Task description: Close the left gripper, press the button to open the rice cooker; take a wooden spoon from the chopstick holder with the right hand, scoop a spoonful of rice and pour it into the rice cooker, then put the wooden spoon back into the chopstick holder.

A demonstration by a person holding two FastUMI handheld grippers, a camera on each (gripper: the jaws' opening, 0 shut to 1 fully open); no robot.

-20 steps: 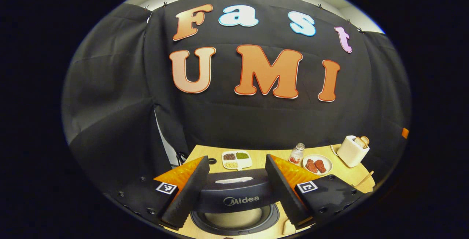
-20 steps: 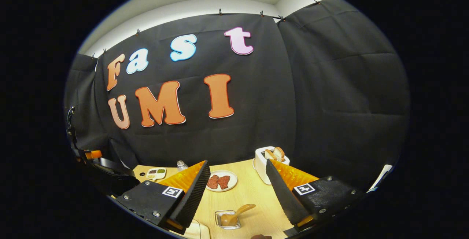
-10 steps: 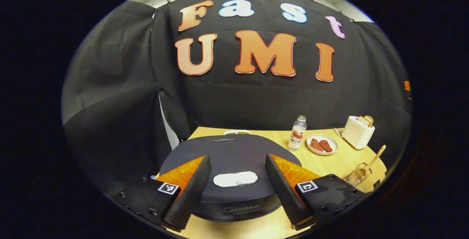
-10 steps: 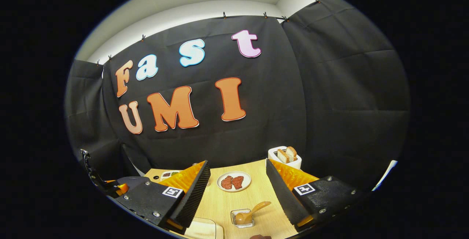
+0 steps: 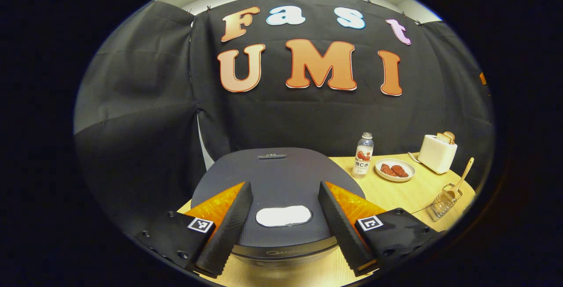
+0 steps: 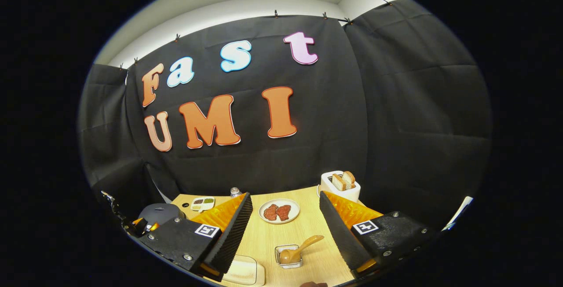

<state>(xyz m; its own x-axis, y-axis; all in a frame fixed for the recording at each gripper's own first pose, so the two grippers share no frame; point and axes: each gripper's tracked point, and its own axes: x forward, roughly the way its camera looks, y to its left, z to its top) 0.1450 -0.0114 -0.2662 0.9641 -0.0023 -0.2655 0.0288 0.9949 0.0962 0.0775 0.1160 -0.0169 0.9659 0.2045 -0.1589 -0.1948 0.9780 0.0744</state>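
In the left gripper view, the left gripper (image 5: 283, 227) hangs with jaws spread over the closed rice cooker (image 5: 281, 181), either side of its pale button (image 5: 283, 215). In the right gripper view, the right gripper (image 6: 286, 234) has spread jaws above the tabletop (image 6: 268, 238); between them, the wooden spoon (image 6: 297, 249) leans in the chopstick holder (image 6: 288, 256). Farther off stand a plate (image 6: 279, 211) and toaster (image 6: 339, 185).

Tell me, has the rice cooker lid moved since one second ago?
Yes. The lid, raised over the open pot then, is down now, hiding the divided dish on the table behind it.
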